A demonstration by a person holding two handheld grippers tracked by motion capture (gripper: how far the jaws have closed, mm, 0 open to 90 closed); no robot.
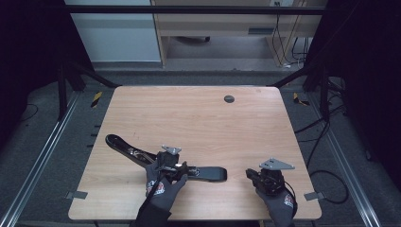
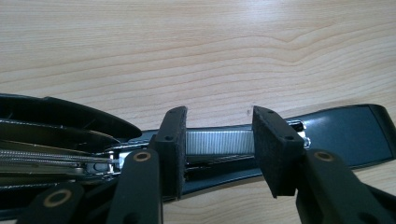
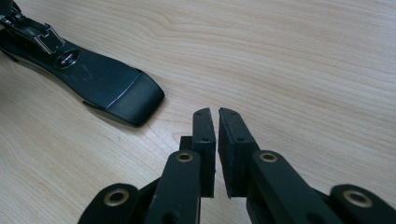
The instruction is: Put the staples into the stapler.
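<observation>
The pale woodgrain counter [image 1: 198, 118] carries a long black stapler [image 1: 208, 173], swung fully open and lying flat toward 7 o'clock. The left tool [image 2: 219, 140] stands half spread, its pads pinching the ends of the silvery staple strip [image 2: 219, 142] in the stapler's channel. The right tool [image 3: 217, 154], pressed nearly together, holds nothing at 5 o'clock, just beside the stapler's rounded base end.

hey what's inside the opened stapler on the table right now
In the opened stapler, a silvery strip of staples lies in the metal channel, between the left gripper pads. The pads cover the strip's two ends, and the raised top arm covers the channel's rear.
</observation>
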